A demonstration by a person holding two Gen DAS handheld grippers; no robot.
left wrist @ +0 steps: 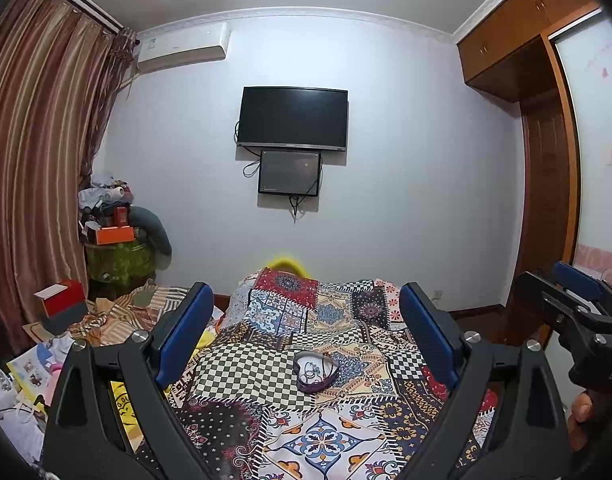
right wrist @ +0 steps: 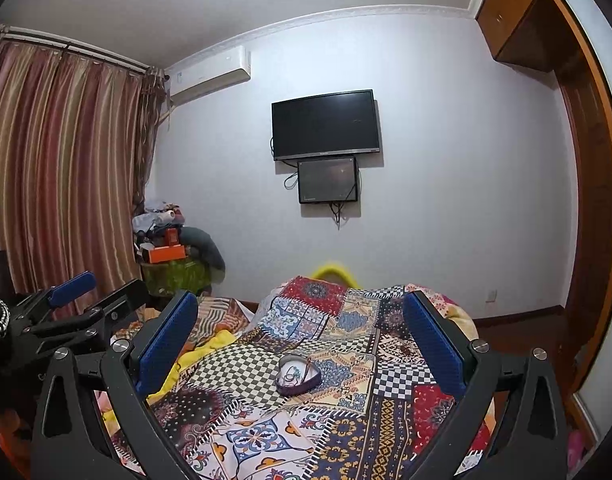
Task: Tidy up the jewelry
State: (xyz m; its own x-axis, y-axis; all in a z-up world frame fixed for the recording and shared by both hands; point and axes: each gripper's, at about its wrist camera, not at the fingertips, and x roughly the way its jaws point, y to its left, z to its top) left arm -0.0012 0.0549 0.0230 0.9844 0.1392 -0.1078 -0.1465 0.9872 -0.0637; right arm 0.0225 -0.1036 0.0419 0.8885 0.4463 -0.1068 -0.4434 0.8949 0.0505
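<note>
Jewelry sits tangled in heart-shaped dish point(left wrist: 314, 372) on patchwork bedspread point(left wrist: 326, 436), well ahead. Left gripper point(left wrist: 306, 332) and right gripper point(right wrist: 301, 340): jaws spread, empty. Descend slowly; pinch one strand only.

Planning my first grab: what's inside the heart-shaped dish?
The heart-shaped dish holds a few small tangled pieces, apparently rings or chains. Its near wall hides part of the bottom.

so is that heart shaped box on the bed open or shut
Open: the heart-shaped box has no lid on, and small jewelry pieces show inside it.
</note>
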